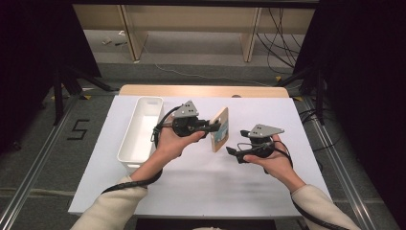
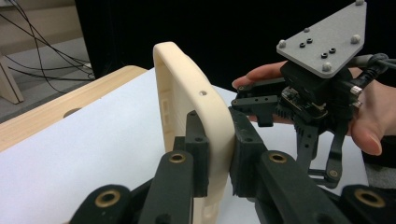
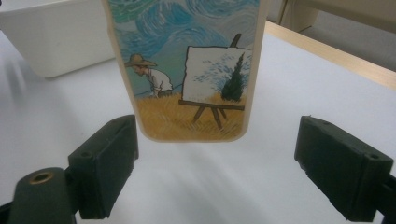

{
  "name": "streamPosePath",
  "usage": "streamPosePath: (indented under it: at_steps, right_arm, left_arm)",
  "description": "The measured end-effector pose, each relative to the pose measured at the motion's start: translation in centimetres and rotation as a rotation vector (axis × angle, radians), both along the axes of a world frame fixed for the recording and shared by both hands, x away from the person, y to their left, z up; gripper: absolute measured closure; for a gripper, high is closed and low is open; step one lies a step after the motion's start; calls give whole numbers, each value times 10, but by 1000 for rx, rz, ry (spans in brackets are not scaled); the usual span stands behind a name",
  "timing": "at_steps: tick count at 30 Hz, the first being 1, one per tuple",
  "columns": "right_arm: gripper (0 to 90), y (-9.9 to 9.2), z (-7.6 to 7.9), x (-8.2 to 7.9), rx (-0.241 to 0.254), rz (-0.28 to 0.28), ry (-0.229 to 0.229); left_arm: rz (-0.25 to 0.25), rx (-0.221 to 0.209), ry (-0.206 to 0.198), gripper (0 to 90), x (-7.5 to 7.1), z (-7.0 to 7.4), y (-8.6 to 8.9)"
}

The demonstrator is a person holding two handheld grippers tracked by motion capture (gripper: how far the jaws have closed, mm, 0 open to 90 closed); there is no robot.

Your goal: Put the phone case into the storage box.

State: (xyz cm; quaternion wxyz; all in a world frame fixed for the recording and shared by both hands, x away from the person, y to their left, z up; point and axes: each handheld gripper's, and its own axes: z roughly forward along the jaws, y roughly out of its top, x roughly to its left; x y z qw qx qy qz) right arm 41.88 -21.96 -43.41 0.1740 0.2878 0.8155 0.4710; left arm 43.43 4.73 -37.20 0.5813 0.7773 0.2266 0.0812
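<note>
Left gripper (image 2: 219, 154) clamps phone case (image 2: 196, 107); right gripper (image 3: 224, 172) agape.

In the left gripper view, the left hand-held gripper (image 2: 218, 154) has its two black jaws closed on the rim of a cream phone case (image 2: 196, 116), which stands upright on edge and is seen from its hollow inner side. Past the case, the right hand-held gripper (image 2: 261, 107) sits in a hand (image 2: 373, 116), its grey three-cornered plate on top and its jaws pointing toward the case. Below lies the white surface (image 2: 93, 154), with a wooden edge at the far left and cables on the floor beyond.
</note>
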Motion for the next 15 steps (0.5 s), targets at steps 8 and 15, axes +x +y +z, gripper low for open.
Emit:
streamPosePath:
  at_steps: [8,15]
  right_arm:
    - [153,-2,-1,2,1,15,7]
    - [154,-2,-1,2,-2,21,10]
  left_arm:
    - [-24,9,5,798,0,-1,0]
    - [-24,10,10,798,1,-1,0]
